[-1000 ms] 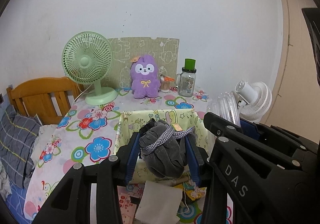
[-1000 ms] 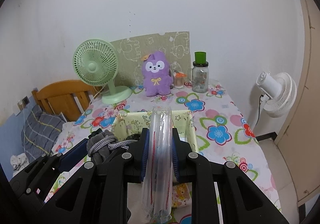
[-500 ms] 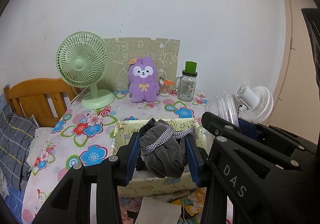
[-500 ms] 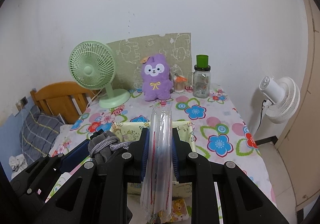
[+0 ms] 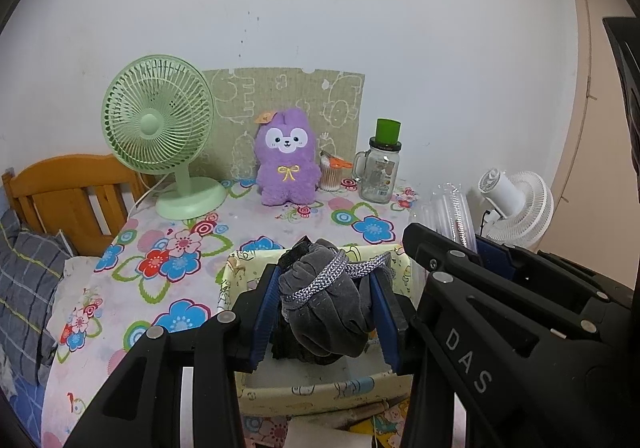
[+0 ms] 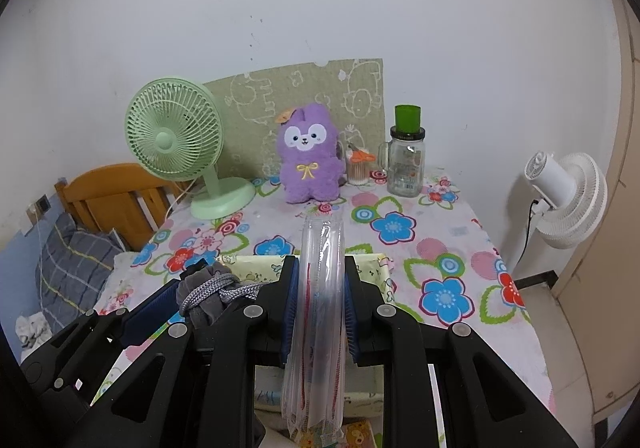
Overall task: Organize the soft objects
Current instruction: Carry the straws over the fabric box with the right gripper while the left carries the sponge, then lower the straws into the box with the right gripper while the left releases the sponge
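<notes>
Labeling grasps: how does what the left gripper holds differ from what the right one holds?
Left gripper holds a grey cloth bundle, opaque, rounded and bound with a braided cord; right gripper holds a clear plastic pack, see-through, flat and standing on edge. The bundle fills widely spaced fingers; the pack is pinched thin. Both are held over the yellow fabric box.

Black plastic gripper (image 5: 326, 312) frames – silver screws, blue ribbed pads (image 5: 266, 312), white "DAS" lettering

purple plush (image 5: 286, 157), green fan (image 5: 158, 127), floral tablecloth (image 5: 168, 260)
</notes>
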Demonstrator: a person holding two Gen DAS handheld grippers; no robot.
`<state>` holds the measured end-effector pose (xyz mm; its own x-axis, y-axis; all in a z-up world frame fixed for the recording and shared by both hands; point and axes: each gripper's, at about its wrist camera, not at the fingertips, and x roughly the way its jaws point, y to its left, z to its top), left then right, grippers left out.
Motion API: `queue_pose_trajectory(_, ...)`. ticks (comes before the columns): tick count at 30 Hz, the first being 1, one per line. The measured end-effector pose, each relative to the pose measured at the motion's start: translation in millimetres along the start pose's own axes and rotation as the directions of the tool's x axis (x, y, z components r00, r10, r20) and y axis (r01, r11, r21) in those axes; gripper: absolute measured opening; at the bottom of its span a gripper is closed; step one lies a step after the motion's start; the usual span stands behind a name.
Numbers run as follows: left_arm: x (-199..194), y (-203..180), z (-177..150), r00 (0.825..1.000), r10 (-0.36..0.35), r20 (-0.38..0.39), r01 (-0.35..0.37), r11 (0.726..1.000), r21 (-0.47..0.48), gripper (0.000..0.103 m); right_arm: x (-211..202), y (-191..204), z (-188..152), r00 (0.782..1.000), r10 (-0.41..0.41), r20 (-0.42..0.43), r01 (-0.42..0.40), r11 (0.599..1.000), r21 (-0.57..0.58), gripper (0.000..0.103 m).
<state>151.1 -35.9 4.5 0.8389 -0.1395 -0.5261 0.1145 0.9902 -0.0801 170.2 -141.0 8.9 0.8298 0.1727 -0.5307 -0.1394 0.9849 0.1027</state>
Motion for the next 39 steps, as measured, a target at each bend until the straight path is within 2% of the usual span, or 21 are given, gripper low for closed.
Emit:
queue_pose_trajectory(13,33.3,7.0,4.3,0.999,-0.002,-0.049,0.002,1.0,-0.002,0.046,36.5,-3.4,3.1,0.999,0.005,-0.042,-0.004,1.0,0.021,0.024)
queue_pose_trajectory(15,39.2,8.4,3.4,0.998,-0.004,-0.059,0.004,1.0,-0.003,0.049,43.3,-3.7,2.4,0.998,0.006,-0.056,-0.005,1.0,0.02,0.024)
queue_pose_trajectory(18,48.5,9.8,1.1,0.997,-0.01,-0.081,0.009,1.0,-0.012,0.059,54.9,-4.9,0.6,0.997,0.01,-0.081,-0.009,1.0,0.02,0.024)
queue_pose_trajectory(22,58.1,10.9,-2.8,0.995,-0.008,-0.103,0.005,1.0,-0.021,0.067,67.9,-7.0,-2.3,0.993,0.045,-0.113,-0.042,0.999,0.03,0.024)
queue_pose_trajectory(28,68.0,16.0,-10.6,0.991,0.008,-0.134,-0.013,0.999,-0.034,0.072,81.4,-4.4,-9.0,0.988,0.056,-0.142,-0.054,0.998,0.018,0.024)
queue_pose_trajectory(32,72.6,16.9,-15.8,0.988,0.02,-0.15,-0.024,0.999,-0.027,0.073,86.5,-4.2,-11.7,0.988,0.051,-0.149,-0.049,0.999,0.013,0.029)
queue_pose_trajectory(34,74.3,17.1,-18.8,0.987,0.021,-0.157,-0.025,0.999,-0.023,0.073,89.1,-3.2,-13.3,0.988,0.043,-0.151,-0.043,0.999,0.002,0.036)
queue_pose_trajectory(36,76.5,18.3,-21.9,0.986,0.024,-0.165,-0.028,0.999,-0.021,0.073,91.3,-1.7,-15.5,0.987,0.04,-0.156,-0.042,0.999,-0.007,0.051)
queue_pose_trajectory(39,79.3,21.1,-25.8,0.984,0.027,-0.175,-0.032,0.999,-0.025,0.074,94.3,-0.5,-18.6,0.986,0.036,-0.161,-0.038,0.999,-0.013,0.059)
